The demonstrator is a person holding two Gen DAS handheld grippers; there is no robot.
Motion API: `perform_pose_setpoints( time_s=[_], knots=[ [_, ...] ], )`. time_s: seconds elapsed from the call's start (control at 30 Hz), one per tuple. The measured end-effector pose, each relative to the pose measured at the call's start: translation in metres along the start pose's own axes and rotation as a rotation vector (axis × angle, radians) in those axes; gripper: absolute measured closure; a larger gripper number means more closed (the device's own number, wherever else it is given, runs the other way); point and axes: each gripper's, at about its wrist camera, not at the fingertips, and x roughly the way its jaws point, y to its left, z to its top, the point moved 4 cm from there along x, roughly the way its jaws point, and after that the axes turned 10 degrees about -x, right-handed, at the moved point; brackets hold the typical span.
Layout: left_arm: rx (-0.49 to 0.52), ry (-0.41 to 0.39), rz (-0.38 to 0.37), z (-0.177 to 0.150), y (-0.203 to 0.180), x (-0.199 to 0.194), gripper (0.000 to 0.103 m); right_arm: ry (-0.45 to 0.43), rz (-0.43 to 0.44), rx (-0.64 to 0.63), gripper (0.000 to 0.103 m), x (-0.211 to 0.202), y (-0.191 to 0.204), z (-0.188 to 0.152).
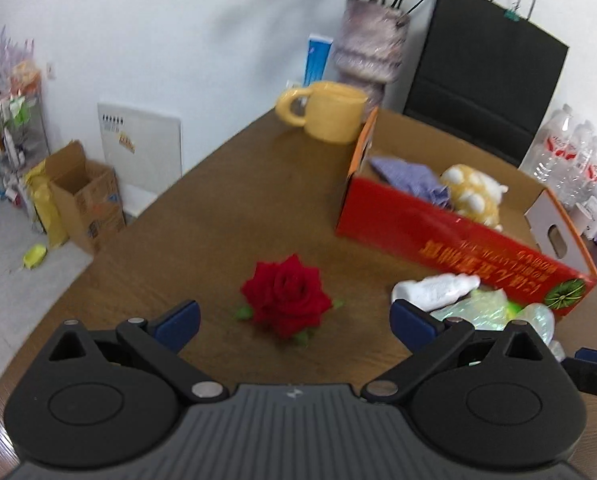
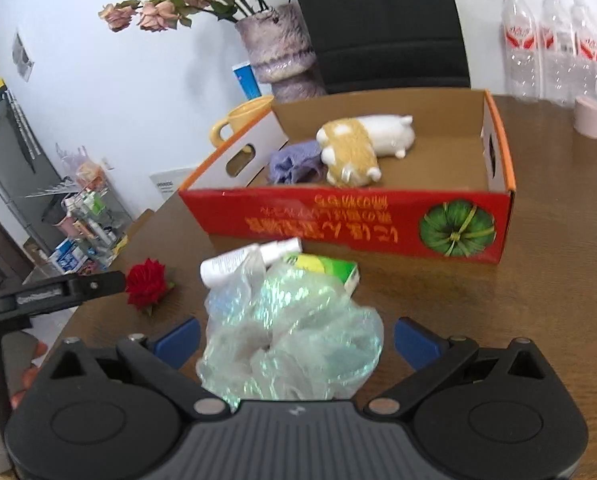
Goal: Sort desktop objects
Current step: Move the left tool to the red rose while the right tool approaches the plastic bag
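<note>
My left gripper (image 1: 294,320) is spread wide over the brown wooden table (image 1: 202,216), with the red rose (image 1: 286,296) lying between its fingers, untouched. My right gripper (image 2: 296,336) is spread too, around the crumpled plastic bag (image 2: 290,336); contact is unclear. A white spray bottle (image 2: 250,260) and green box (image 2: 330,270) lie just behind it, near the red cardboard box (image 2: 338,224) holding a plush toy (image 2: 358,146) and purple cloth (image 2: 294,162). A yellow mug (image 1: 330,112), vase (image 1: 368,46) and white wall (image 1: 158,40) stand beyond.
</note>
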Motion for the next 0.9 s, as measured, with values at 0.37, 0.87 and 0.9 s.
perform_pose_setpoints(
  time_s=[0.37, 0.87, 0.9],
  knots=[
    [-0.024, 0.014, 0.045, 0.001, 0.0, 0.028, 0.0, 0.018, 0.009, -0.013, 0.019, 0.01, 0.0, -0.015],
    [-0.007, 0.032, 0.057, -0.001, -0.001, 0.05, 0.0, 0.051, -0.003, -0.024, 0.047, 0.023, -0.002, -0.021],
    [-0.003, 0.033, 0.059, -0.002, -0.002, 0.051, 0.0, 0.051, -0.003, -0.023, 0.047, 0.023, -0.002, -0.021]
  ],
)
